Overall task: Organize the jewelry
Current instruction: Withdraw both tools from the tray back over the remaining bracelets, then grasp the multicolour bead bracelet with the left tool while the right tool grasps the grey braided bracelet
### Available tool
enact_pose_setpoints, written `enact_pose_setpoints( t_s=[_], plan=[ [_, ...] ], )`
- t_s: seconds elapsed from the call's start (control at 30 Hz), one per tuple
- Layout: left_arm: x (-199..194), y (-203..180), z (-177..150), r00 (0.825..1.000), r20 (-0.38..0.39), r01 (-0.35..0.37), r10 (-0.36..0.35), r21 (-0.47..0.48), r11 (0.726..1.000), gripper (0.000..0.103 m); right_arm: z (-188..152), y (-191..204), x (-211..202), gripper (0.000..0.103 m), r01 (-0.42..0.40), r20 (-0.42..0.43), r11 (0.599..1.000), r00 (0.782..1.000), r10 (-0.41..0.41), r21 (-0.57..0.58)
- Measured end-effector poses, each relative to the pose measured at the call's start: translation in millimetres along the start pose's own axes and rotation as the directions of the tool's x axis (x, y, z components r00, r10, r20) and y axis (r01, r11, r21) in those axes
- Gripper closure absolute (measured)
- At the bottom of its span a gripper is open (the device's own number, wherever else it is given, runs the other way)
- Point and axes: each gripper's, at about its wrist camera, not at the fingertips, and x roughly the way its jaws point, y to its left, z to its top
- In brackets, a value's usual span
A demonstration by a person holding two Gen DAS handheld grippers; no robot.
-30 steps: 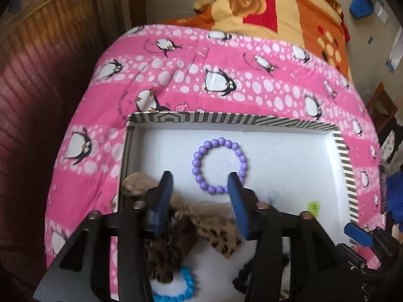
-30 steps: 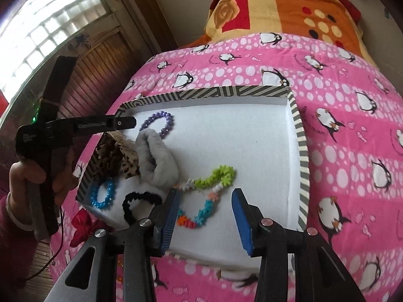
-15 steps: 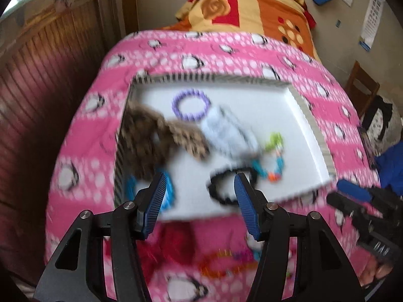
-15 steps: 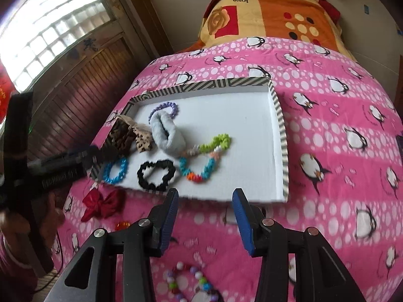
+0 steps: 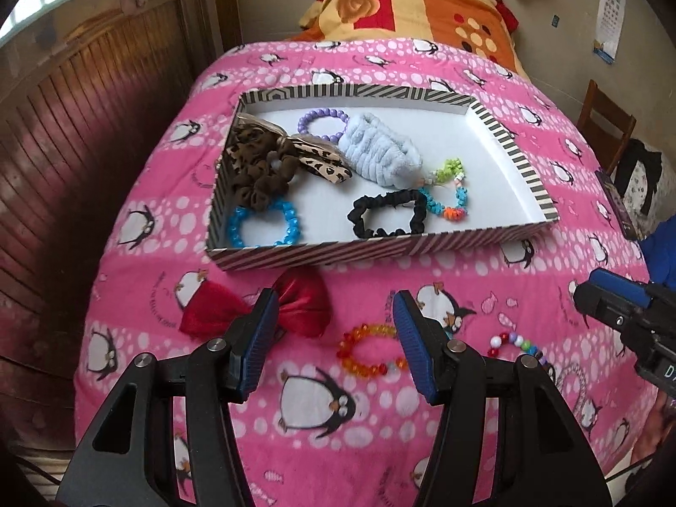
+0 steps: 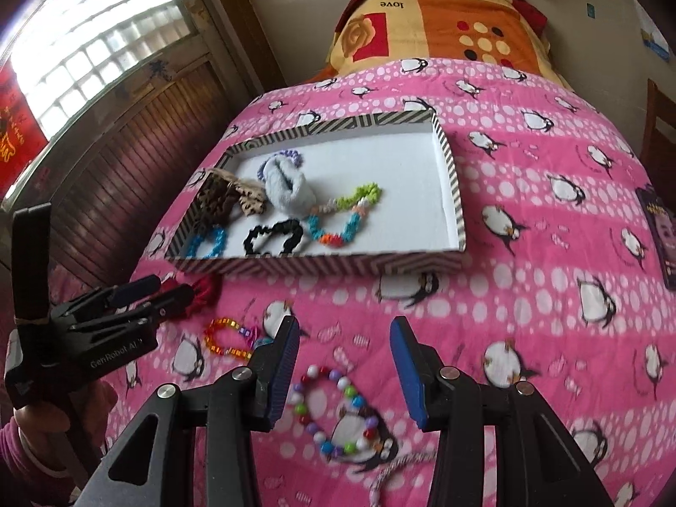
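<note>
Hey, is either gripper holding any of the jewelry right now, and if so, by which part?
Nothing is held. The left gripper and right gripper are both open and empty, above the orange bracelet and the multicolored bead bracelet.

A shallow tray (image 5: 380, 249) sits on a bed cover (image 5: 422, 405), with a folded blanket (image 5: 405, 0) behind it at the head of the bed. Inside the tray, toward its left wall, lie a bow-shaped scrunchie (image 5: 270, 164), a bead bracelet (image 5: 262, 224) nearer the front, and another bead bracelet (image 5: 321, 124) at the back. A fluffy scrunchie (image 5: 380, 152), a thin scrunchie (image 5: 386, 213) and a beaded string (image 5: 448, 203) lie near the tray's middle. In front of the tray, on the cover, lie a fabric bow (image 5: 295, 304), a bead ring (image 5: 367, 350) and a mixed-bead bracelet (image 6: 333, 410).
</note>
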Motion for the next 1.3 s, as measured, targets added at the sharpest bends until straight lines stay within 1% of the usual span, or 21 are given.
enact_pose_setpoints(
  t_s=[0.13, 0.2, 0.27, 0.33, 0.77, 0.93, 1.0, 1.07, 1.3],
  plan=[
    [-10, 0, -7, 1.000, 0.014, -0.003, 0.003, 0.018, 1.000, 0.047, -11, 5, -4, 0.061, 0.004, -0.005, 1.000, 1.000, -0.004, -0.002],
    [-17, 0, -11, 0.999, 0.035, -0.015, 0.014, 0.027, 1.000, 0.047, -18, 7, -8, 0.061, 0.011, -0.005, 1.000, 1.000, -0.011, -0.007],
    [-22, 1, -15, 0.999, 0.049, -0.026, 0.024, 0.025, 0.999, 0.047, -24, 8, -11, 0.060, 0.014, -0.003, 1.000, 1.000, -0.014, -0.007],
    [-27, 3, -18, 0.998, 0.055, -0.021, 0.020, 0.017, 1.000, 0.047, -31, 9, -16, 0.060, 0.022, -0.002, 1.000, 1.000, -0.022, -0.006],
    [-45, -5, -40, 0.996, 0.083, -0.021, 0.017, 0.049, 0.999, 0.047, -61, -6, -40, 0.060, 0.078, 0.007, 0.996, 0.997, -0.078, 0.037],
    [-48, -4, -45, 0.997, 0.078, 0.010, -0.013, 0.037, 0.999, 0.047, -72, -16, -49, 0.060, 0.098, 0.006, 0.993, 0.995, -0.098, 0.064],
    [-49, -3, -48, 0.997, 0.081, 0.010, -0.013, 0.037, 0.999, 0.047, -76, -20, -52, 0.060, 0.112, 0.007, 0.992, 0.994, -0.113, 0.065],
    [-48, -2, -50, 0.998, 0.067, 0.015, -0.018, 0.036, 0.999, 0.047, -80, -26, -54, 0.060, 0.130, 0.003, 0.989, 0.991, -0.130, 0.075],
    [-41, 6, -58, 0.999, 0.036, 0.017, -0.017, 0.024, 1.000, 0.047, -94, -41, -59, 0.060, 0.144, -0.013, 0.985, 0.990, -0.143, 0.091]
  ],
)
